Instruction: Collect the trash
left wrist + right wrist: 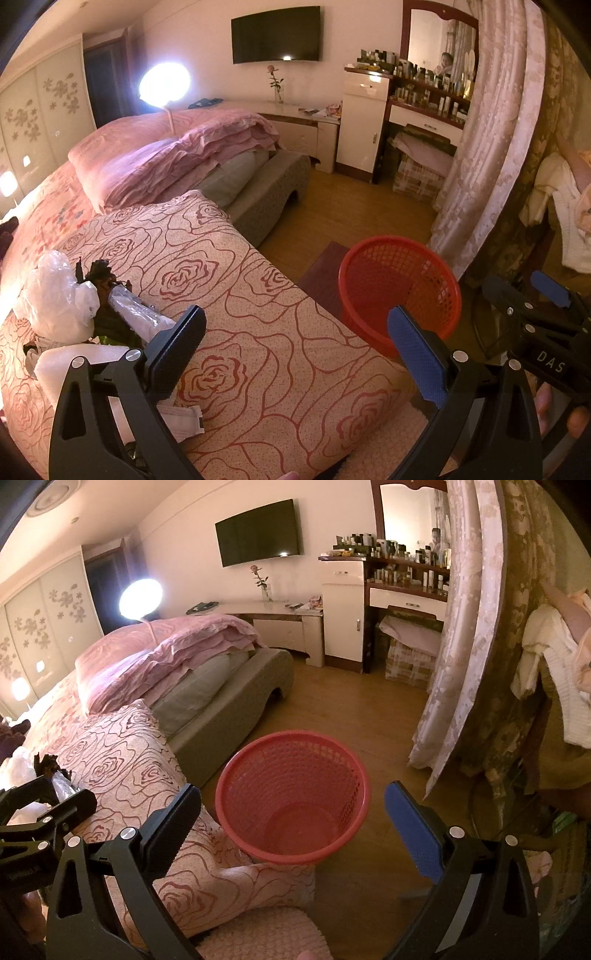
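Observation:
A red mesh basket (399, 291) (293, 797) stands on the wooden floor beside the bed's corner, and it looks empty. Trash lies on the rose-patterned bedspread (251, 332) at the left: a crumpled clear plastic bag (55, 295), dark dried flowers (99, 273), a clear plastic wrapper (136, 310), white foam (70, 365) and a white folded piece (181, 421). My left gripper (299, 354) is open over the bedspread, right of the trash, holding nothing. My right gripper (295, 834) is open above the basket with nothing between its fingers; it also shows as the right gripper (546, 306) at the left wrist view's edge.
A folded pink quilt (173, 155) sits farther along the bed. Curtains (487, 147) hang right of the basket. A dresser with a mirror and many bottles (421, 85) and a low cabinet stand by the far wall under a television (277, 35). A lamp (164, 83) glares.

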{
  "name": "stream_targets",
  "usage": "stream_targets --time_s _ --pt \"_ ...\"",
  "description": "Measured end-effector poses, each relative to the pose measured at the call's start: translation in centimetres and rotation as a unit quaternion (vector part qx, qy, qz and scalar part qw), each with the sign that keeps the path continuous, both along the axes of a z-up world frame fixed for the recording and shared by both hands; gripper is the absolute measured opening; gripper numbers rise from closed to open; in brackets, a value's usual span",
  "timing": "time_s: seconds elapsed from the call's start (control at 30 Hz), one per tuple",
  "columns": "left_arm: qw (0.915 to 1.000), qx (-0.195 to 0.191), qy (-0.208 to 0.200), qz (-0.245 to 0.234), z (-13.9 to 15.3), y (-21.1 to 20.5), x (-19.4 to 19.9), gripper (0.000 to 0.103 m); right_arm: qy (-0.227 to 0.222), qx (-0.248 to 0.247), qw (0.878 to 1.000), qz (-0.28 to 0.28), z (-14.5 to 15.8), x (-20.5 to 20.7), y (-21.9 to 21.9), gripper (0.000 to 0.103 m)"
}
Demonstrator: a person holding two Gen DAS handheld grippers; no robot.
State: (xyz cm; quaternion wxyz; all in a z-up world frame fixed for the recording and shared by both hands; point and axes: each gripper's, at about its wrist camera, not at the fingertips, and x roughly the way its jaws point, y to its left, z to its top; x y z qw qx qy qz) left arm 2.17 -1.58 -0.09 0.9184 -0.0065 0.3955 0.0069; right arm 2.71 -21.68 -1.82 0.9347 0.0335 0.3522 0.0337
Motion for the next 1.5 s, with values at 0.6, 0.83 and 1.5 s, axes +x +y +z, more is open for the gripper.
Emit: stream_targets --time_s 0.6,0.83,1.5 --pt "1.0 0.001 0.0 0.0 0.0 0.0 -0.1 0.095 0.004 0.005 1.0 0.002 -0.2 0.0 0.0 0.096" --pt "1.0 0.001 0.0 0.001 -0.2 -0.3 0.1 0.095 0.007 0.006 1.0 0.002 -0.4 -0.1 0.1 0.096" --pt "0.9997 -0.002 0.0 0.025 -0.9 1.3 -0.5 0.095 0.019 0.011 1.0 0.01 -1.5 -0.3 0.6 0.096"
